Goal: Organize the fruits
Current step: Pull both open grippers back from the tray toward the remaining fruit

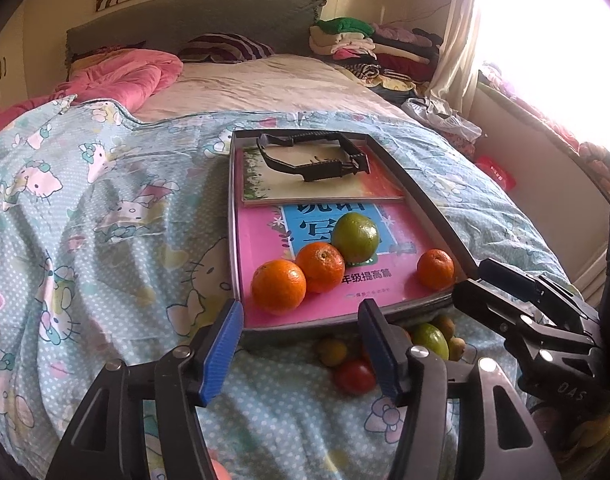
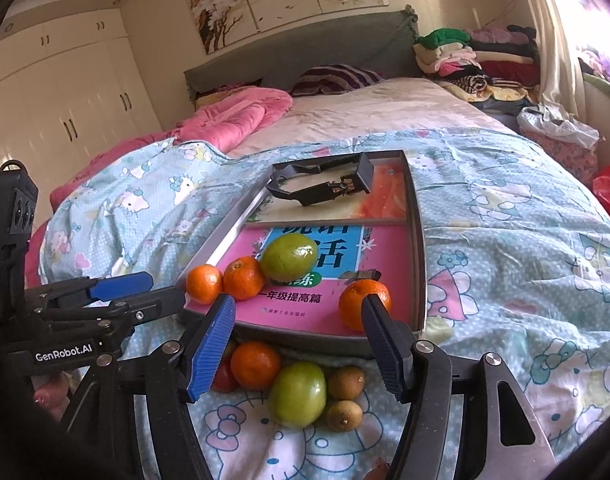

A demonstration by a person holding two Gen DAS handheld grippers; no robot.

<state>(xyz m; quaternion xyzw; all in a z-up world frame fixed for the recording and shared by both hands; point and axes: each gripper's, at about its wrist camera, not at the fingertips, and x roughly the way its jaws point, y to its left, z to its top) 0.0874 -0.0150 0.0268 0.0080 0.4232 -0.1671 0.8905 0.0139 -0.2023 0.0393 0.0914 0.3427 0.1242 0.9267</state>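
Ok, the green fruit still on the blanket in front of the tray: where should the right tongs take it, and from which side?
Grip the green fruit across its widest middle, coming down from above. An orange touches its left and two small brown fruits crowd its right, so the near and far sides probably give the fingers more room.

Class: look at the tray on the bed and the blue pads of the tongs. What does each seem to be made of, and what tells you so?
Tray: probably metal with a brushed grey finish; its thin upright rim catches a dull sheen. Blue pads: likely rubber or soft plastic, matte; fine ribs run across each face. Neither can be confirmed by sight alone.
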